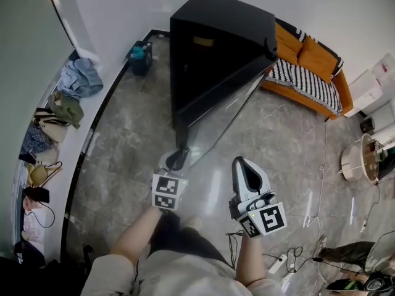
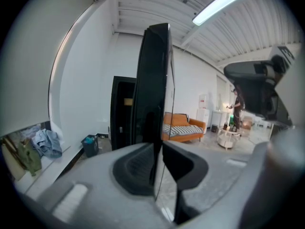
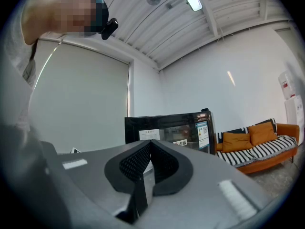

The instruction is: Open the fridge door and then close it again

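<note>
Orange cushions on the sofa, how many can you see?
2 cushions. Both lean on the back of the sofa: one at the end nearer the fridge, the other right beside it. The fridge may hide a further one.

The open fridge door [image 1: 217, 121] stuck out toward us and blocked the middle. We had bare floor [image 1: 281, 150] on its right, up to the sofa [image 1: 307, 61]. A bin [image 1: 141, 58] stood left.

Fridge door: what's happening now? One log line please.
fridge door: open | left gripper: shut on door edge | right gripper: shut, empty
</note>
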A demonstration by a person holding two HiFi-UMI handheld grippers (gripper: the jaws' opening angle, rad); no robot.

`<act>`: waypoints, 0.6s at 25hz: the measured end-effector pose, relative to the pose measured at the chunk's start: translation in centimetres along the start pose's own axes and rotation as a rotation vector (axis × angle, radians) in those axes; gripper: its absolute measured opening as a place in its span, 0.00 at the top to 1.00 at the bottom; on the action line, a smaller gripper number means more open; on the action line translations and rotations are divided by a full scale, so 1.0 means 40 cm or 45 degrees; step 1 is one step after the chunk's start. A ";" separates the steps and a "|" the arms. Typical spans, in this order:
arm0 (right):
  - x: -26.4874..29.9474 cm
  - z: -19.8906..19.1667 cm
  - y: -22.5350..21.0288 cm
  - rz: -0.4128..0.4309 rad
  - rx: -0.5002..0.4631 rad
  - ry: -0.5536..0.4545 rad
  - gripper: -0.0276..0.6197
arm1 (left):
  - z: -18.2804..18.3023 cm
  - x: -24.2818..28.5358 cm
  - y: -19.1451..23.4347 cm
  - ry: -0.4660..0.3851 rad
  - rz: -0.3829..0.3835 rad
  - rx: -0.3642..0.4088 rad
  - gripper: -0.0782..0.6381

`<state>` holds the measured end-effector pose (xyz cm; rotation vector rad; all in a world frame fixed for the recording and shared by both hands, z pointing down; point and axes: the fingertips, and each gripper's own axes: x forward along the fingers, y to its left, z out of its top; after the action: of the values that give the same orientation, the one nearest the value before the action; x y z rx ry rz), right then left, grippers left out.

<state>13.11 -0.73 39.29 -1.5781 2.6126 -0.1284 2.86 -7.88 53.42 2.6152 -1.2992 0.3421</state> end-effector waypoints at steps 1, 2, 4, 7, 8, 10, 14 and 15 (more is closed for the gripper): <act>0.001 0.001 0.000 0.001 0.000 0.000 0.96 | 0.000 0.000 -0.002 0.000 -0.002 0.000 0.81; 0.003 0.001 0.000 0.002 0.000 0.000 0.96 | 0.000 0.001 -0.003 0.001 -0.002 0.001 0.81; 0.006 0.004 0.000 0.004 0.000 -0.002 0.96 | 0.001 0.002 -0.001 0.002 0.001 0.001 0.81; 0.013 0.005 0.001 0.003 -0.001 -0.004 0.96 | 0.002 0.002 0.010 0.003 0.006 0.008 0.81; 0.015 0.005 0.001 0.002 -0.001 -0.004 0.96 | 0.002 0.002 0.013 0.002 0.007 0.009 0.81; 0.018 0.005 0.001 0.001 0.000 -0.003 0.96 | 0.004 0.003 0.018 0.001 0.008 0.008 0.81; 0.029 0.003 0.003 0.002 0.004 -0.002 0.96 | 0.007 0.006 0.031 -0.001 0.011 0.009 0.81; 0.032 0.002 0.005 0.003 0.005 -0.003 0.96 | 0.006 0.006 0.035 -0.001 0.013 0.010 0.81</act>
<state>12.36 -1.77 39.14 -1.5731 2.6107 -0.1316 1.90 -8.97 53.36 2.6164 -1.3140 0.3489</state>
